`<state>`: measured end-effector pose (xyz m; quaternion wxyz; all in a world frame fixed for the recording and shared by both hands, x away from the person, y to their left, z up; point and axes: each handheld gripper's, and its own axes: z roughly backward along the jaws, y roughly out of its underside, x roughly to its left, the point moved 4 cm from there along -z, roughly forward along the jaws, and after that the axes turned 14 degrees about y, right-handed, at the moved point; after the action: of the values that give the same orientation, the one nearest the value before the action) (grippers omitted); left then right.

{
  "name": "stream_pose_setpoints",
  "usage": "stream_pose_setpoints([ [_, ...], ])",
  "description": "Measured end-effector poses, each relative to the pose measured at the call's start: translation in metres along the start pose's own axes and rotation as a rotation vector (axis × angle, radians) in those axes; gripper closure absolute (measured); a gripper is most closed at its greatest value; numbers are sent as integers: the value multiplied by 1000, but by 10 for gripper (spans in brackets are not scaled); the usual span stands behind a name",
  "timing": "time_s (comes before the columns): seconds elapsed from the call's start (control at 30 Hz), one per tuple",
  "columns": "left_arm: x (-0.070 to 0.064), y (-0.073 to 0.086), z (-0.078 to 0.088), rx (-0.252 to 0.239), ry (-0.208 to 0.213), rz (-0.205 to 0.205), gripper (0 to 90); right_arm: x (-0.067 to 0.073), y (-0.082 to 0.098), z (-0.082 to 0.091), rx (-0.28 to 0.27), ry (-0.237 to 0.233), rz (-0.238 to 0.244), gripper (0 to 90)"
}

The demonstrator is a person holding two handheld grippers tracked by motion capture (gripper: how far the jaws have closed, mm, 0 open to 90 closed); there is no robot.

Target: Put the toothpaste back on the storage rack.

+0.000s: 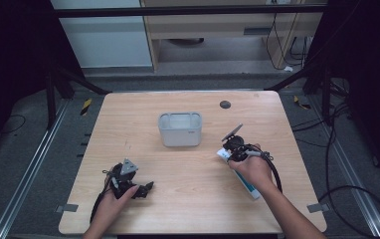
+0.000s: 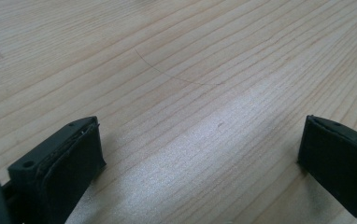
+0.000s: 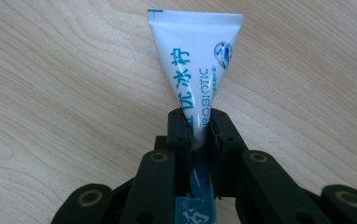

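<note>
The right gripper (image 3: 199,133) has its jaws clamped on a white toothpaste tube (image 3: 197,60) lying on the desk (image 1: 188,199) at 4 o'clock from the grey bin (image 1: 180,129). The left gripper (image 1: 145,189), jaws apart, rests at 7 o'clock.

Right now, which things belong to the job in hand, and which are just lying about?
Likely in the job:
- white toothpaste tube, clamped in the right gripper
- grey bin, open and near the tube, a guess

Idle or lying about:
- left gripper, open, resting on the wooden table
- dark round spot at the table's far edge
</note>
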<state>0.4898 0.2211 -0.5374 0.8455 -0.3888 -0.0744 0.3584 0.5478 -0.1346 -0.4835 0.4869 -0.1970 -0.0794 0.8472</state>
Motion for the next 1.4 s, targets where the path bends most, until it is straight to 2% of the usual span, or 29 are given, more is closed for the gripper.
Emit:
stream_pose_setpoints([
  [0.53,0,0,0,0,0,0,0,-12,-6,20,-27,15,-10,807],
  [0.73,0,0,0,0,0,0,0,-20,-12,34,-67,8,-34,806],
  [0.77,0,0,0,0,0,0,0,-24,-15,39,-88,10,-37,806],
  [0.9,0,0,0,0,0,0,0,-29,-20,47,-118,8,-51,806],
  [0.93,0,0,0,0,0,0,0,-32,-23,54,-141,6,-73,806],
  [0.97,0,0,0,0,0,0,0,-32,-23,54,-141,6,-73,806],
  [1.03,0,0,0,0,0,0,0,-36,-27,63,-174,8,-91,806],
  [1.13,0,0,0,0,0,0,0,-37,-30,69,-203,9,-95,806],
  [1.4,0,0,0,0,0,0,0,-28,-39,83,-279,6,-109,806],
])
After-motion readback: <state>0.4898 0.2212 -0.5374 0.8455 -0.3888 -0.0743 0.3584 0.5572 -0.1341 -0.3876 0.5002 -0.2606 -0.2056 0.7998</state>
